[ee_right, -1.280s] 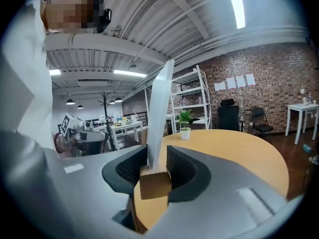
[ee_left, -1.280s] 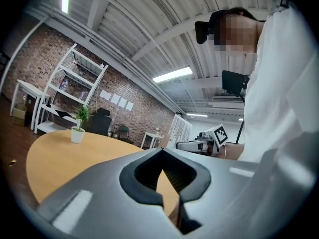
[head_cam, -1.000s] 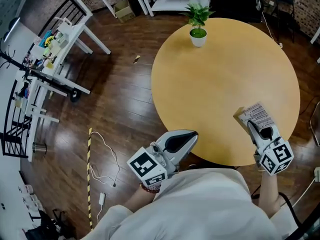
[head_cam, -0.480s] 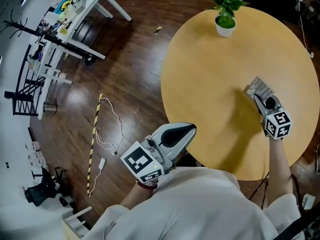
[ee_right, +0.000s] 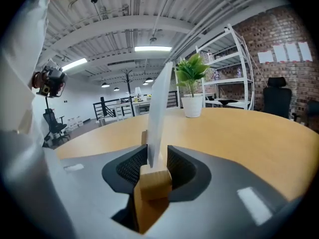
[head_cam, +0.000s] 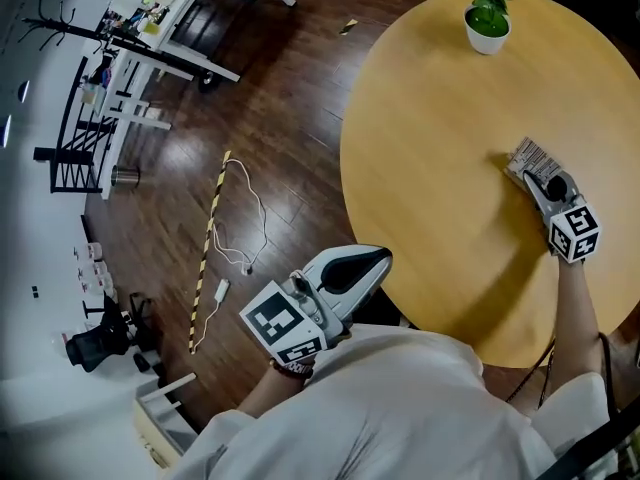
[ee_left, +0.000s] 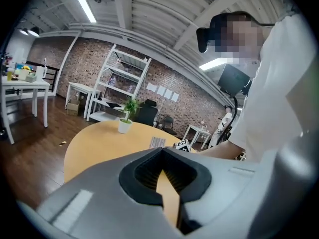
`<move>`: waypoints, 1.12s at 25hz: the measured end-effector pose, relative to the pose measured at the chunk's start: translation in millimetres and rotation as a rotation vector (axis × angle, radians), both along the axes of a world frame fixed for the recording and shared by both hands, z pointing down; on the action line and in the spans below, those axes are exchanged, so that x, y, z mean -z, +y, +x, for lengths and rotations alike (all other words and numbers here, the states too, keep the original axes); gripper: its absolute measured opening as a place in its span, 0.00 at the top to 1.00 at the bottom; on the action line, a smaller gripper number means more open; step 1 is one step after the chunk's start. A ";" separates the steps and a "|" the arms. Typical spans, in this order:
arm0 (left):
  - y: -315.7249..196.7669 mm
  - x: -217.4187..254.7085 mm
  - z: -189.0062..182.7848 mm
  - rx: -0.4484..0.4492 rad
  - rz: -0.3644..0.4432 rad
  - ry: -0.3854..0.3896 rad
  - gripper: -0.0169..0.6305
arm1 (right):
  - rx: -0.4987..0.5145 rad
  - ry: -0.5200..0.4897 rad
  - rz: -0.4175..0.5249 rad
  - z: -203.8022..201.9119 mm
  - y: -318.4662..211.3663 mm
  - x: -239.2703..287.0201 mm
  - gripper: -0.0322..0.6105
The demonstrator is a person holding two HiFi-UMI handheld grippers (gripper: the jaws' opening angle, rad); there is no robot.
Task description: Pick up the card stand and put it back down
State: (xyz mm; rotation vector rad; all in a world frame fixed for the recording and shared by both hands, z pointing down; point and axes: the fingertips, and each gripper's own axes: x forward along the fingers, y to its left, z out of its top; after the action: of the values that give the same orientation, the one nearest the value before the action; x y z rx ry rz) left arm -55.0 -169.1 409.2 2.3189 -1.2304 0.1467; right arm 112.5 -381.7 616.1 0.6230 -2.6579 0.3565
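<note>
1. The right gripper [ee_right: 154,169] has its jaws clamped tight on the wooden base of the card stand [ee_right: 155,183], and the white card [ee_right: 159,108] rises upright between them
2. Seen from the head, the card stand sits at the right side of the round table [head_cam: 430,178], at the tip of the right gripper; whether its base touches the tabletop cannot be told
3. The left gripper [ee_left: 162,156] has its jaws together with nothing between them, and is held off the table's near left edge, above the floor [head_cam: 280,168], close to the person's body
4. A potted plant [head_cam: 488,18] stands at the table's far edge, well apart from the card stand
</note>
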 end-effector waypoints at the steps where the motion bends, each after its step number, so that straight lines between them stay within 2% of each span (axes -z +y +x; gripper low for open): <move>1: 1.7 -3.8 1.0 -0.005 -0.007 -0.005 0.97 | 0.007 0.011 0.005 -2.0 2.6 -4.5 0.74; 6: 7.2 -12.7 15.0 -0.044 -0.029 -0.001 0.97 | 0.023 0.002 -0.011 -5.2 9.3 -5.8 0.72; 8: 7.2 -14.2 18.6 -0.057 -0.026 0.004 0.97 | 0.027 0.001 -0.027 -7.0 12.1 -7.8 0.62; 10: 5.5 -15.1 20.0 -0.064 -0.022 0.005 0.97 | 0.009 0.012 -0.034 -2.9 11.0 -10.9 0.57; 13: 8.2 -10.9 15.8 -0.065 -0.013 0.013 0.97 | -0.059 0.039 -0.036 15.0 10.2 -9.4 0.52; 16: 14.2 -5.5 4.9 -0.060 0.018 0.031 0.97 | -0.195 0.048 -0.017 42.6 14.4 3.7 0.46; 20: 27.0 7.1 -9.7 -0.055 0.080 0.069 0.97 | -0.355 0.011 0.034 78.4 52.4 46.8 0.44; 25: 55.8 25.4 -22.4 -0.099 0.145 0.127 0.97 | -0.520 -0.072 0.149 101.9 124.2 133.1 0.45; 26: 66.6 31.3 -23.3 -0.119 0.153 0.131 0.97 | -0.539 -0.095 0.165 99.0 142.5 152.9 0.45; 28: 94.5 43.1 -25.5 -0.169 0.165 0.142 0.97 | -0.511 -0.123 0.200 76.4 185.3 193.9 0.45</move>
State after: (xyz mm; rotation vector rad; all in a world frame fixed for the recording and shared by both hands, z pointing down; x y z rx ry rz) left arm -80.5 -74.6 366.1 2.5267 -1.0099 -0.0639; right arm 188.9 -196.4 422.3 1.3908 -2.6368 0.2717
